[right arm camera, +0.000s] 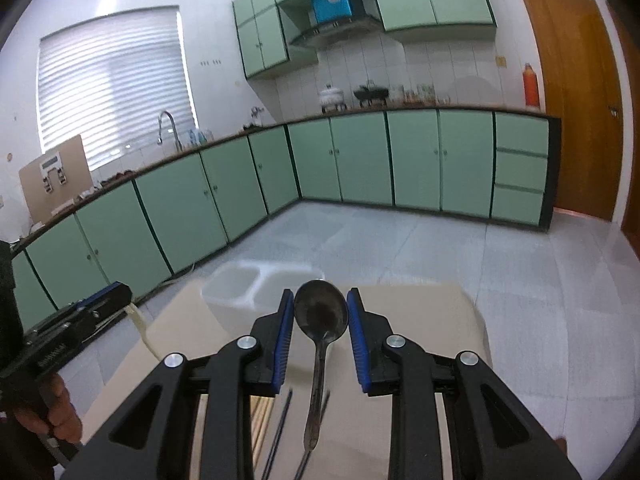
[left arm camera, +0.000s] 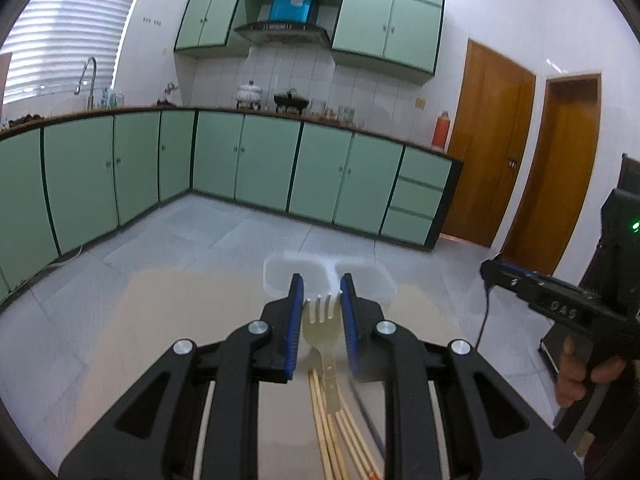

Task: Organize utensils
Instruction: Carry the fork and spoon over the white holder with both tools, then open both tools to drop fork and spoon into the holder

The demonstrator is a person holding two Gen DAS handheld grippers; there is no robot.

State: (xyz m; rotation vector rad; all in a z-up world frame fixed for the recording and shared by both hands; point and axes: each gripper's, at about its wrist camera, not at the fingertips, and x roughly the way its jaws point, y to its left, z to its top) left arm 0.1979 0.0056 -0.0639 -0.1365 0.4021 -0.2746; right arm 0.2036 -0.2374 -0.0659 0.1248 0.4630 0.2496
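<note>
Presently, both tools are seen held above the pale beige tabletop (right arm camera: 420, 320), at whose far edge stands the translucent white two-compartment plastic container (left arm camera: 372, 280), taken here as the reference. On the near side of the container, the left gripper (left arm camera: 321, 294) is held with its blue-padded fingers apart, and a cream plastic fork (left arm camera: 320, 328) is seen between them; whether the pads touch it cannot be told from this angle. Likewise the right gripper (right arm camera: 320, 308) is spread about the bowl of a dark metal spoon (right arm camera: 320, 320), gaps showing on both sides. Nearer than the container, under the left tool, pale wooden chopsticks (left arm camera: 324, 420) lie beside the fork's handle, with dark chopsticks (right arm camera: 280, 432) alongside.

Risks are judged as follows: a neighbouring chopstick may be pinched with the fork; the spoon's rounded bowl may slip from the pads; the light container may be pushed off the edge.
</note>
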